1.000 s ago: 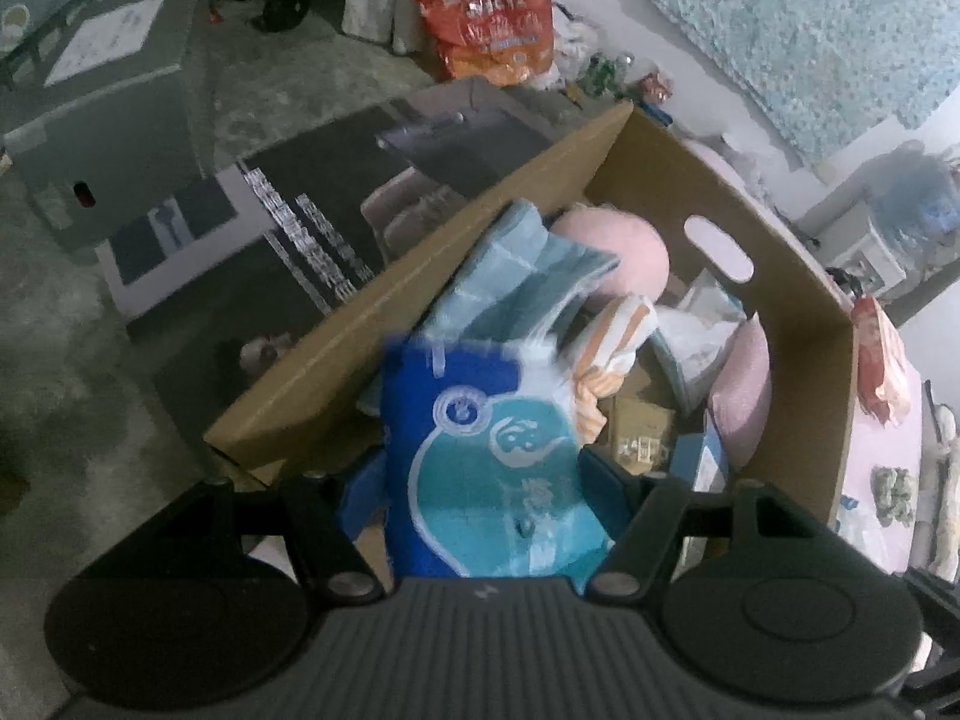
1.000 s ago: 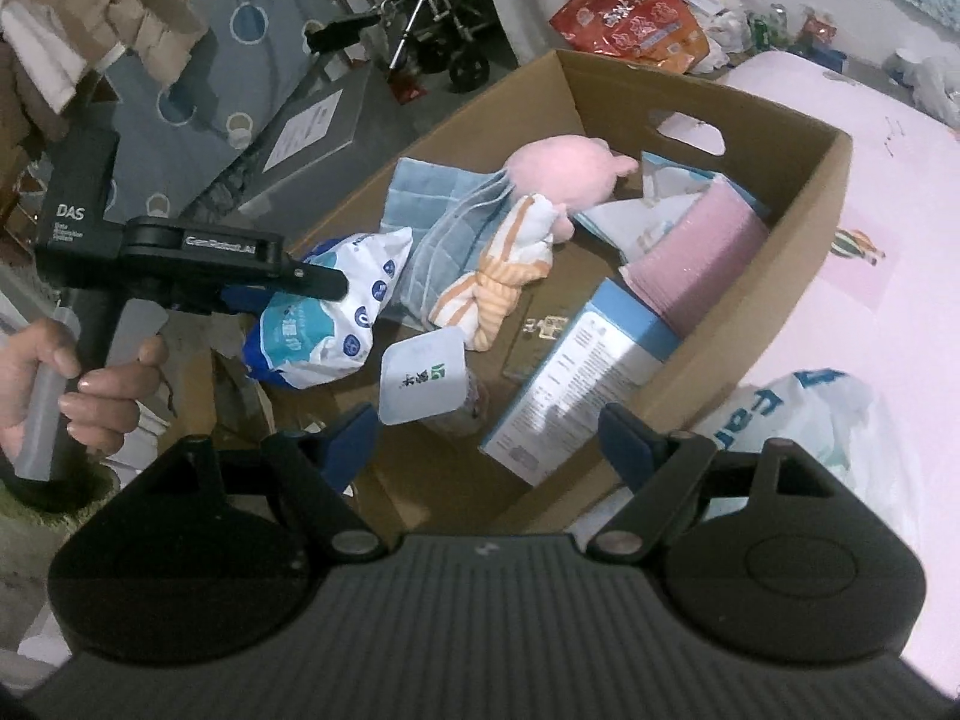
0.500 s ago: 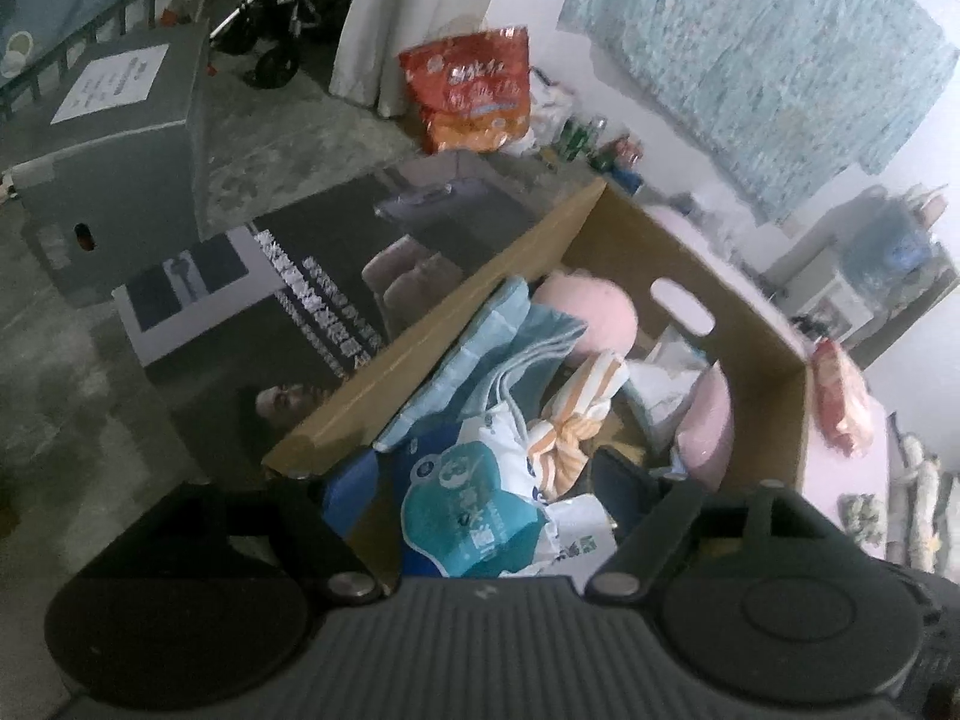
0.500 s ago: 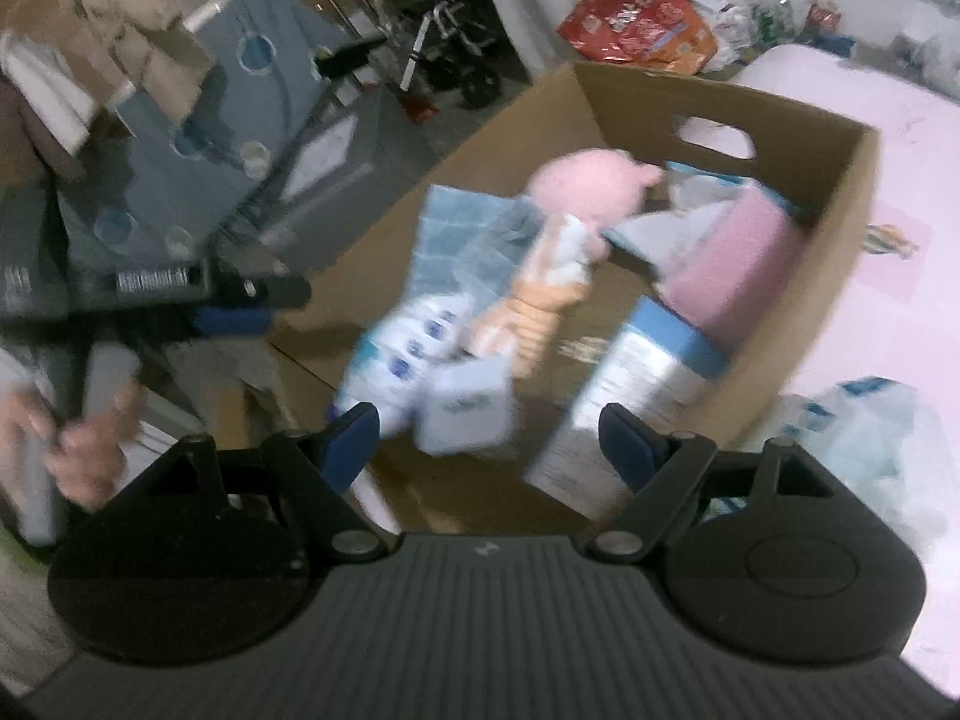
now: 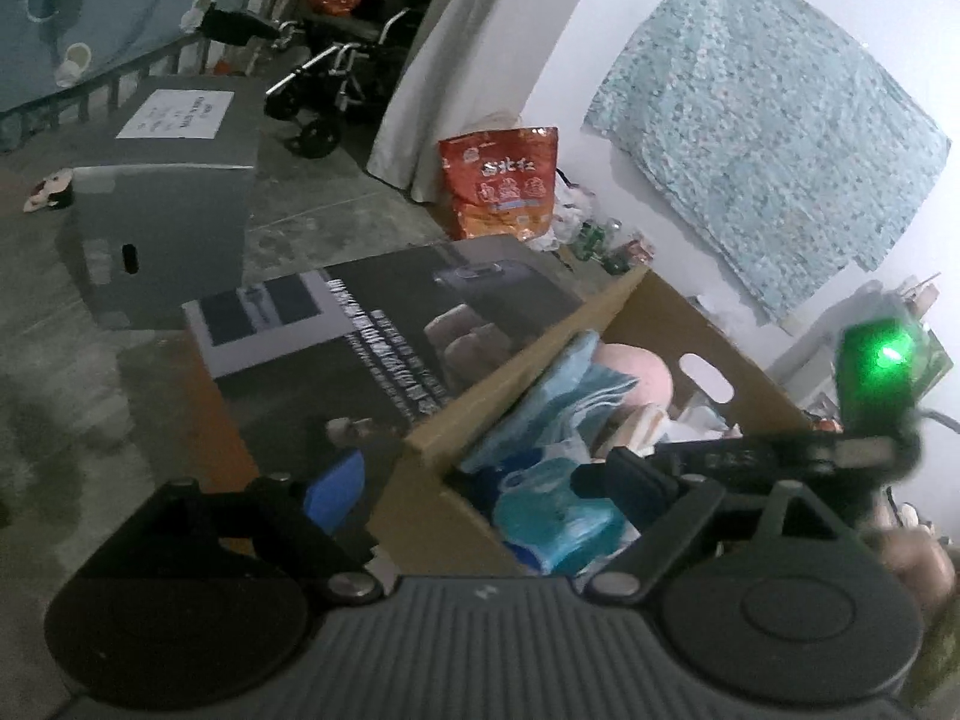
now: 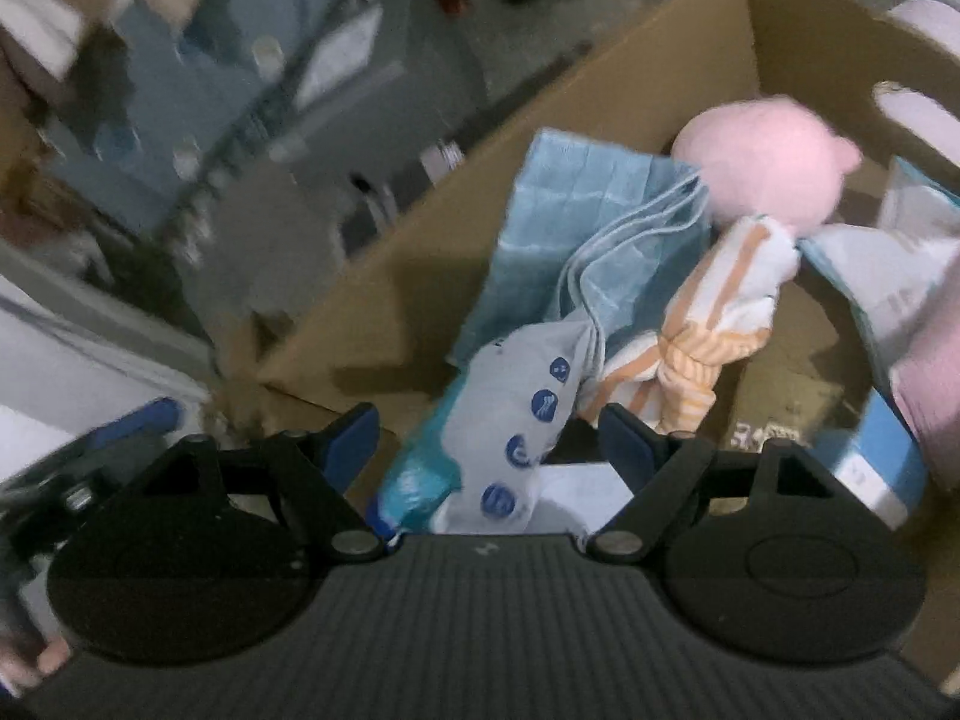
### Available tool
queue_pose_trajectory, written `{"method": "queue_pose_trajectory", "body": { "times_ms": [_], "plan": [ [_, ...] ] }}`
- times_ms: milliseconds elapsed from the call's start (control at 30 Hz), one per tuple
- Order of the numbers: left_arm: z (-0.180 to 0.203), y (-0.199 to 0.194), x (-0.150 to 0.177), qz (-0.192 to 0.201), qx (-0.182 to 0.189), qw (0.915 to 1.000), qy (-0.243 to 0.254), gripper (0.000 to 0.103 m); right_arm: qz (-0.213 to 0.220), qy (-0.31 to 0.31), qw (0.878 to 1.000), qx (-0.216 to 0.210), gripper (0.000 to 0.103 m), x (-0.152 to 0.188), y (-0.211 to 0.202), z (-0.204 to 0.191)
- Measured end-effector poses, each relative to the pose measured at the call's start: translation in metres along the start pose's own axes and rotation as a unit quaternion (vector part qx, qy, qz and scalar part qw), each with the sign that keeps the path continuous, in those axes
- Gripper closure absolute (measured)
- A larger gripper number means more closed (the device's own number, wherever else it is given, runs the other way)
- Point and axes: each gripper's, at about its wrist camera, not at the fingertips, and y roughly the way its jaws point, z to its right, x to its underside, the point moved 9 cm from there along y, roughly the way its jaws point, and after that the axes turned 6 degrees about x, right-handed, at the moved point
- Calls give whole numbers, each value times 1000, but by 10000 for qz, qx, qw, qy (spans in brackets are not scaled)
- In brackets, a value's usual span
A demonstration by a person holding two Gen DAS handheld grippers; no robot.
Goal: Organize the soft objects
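Note:
A blue-and-white tissue pack (image 6: 516,438) lies inside the cardboard box (image 6: 420,276), against a folded light-blue cloth (image 6: 588,222). My right gripper (image 6: 489,441) hangs low over the pack, open, with the pack between its fingers and no pad pressing on it. A pink plush (image 6: 774,162) with an orange-striped body (image 6: 720,312) lies further in. My left gripper (image 5: 480,489) is at the box's near corner (image 5: 420,462), its jaws opening and gripping nothing. In the left wrist view the pack (image 5: 552,516) shows just inside that wall.
A blue-and-white carton (image 6: 870,468) and a pink towel (image 6: 936,372) fill the box's right side. Outside it are a flat printed carton (image 5: 384,324), a grey box (image 5: 162,204), a red bag (image 5: 504,180) and a wheelchair (image 5: 336,78).
My left gripper let the tissue pack go into the box, spread its jaws and drew back over the box's corner. My right gripper swept in close over the pack.

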Motion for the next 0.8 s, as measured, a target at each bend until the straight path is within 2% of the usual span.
{"method": "queue_pose_trajectory", "body": {
  "times_ms": [133, 233, 333, 467, 633, 733, 800],
  "plan": [
    [-27, -7, 3, 163, -174, 9995, -228, 14, -446, -308, 9982, 242, 24, 0, 25, -7],
    [-46, -7, 9, 107, -226, 9988, -422, 14, -569, -520, 9969, 187, 38, 6, 34, -14],
    [-61, -4, 17, 11, -277, 9980, -566, 14, -446, -848, 9951, 240, 49, 6, 32, -23],
    [-75, -1, 24, -107, -275, 9969, -725, 14, -353, -1499, 9873, 378, 56, 10, 24, -32],
    [-83, -4, 25, -36, -326, 9964, -776, 14, -173, -2403, 9695, 445, 57, 8, 2, -45],
    [-83, -4, 25, -40, -323, 9965, -775, 14, -33, -2707, 9623, 249, 57, 0, -9, -49],
    [-83, -4, 25, -55, -330, 9964, -777, 14, 125, -3053, 9521, 157, 57, 1, -9, -57]
  ]
}}
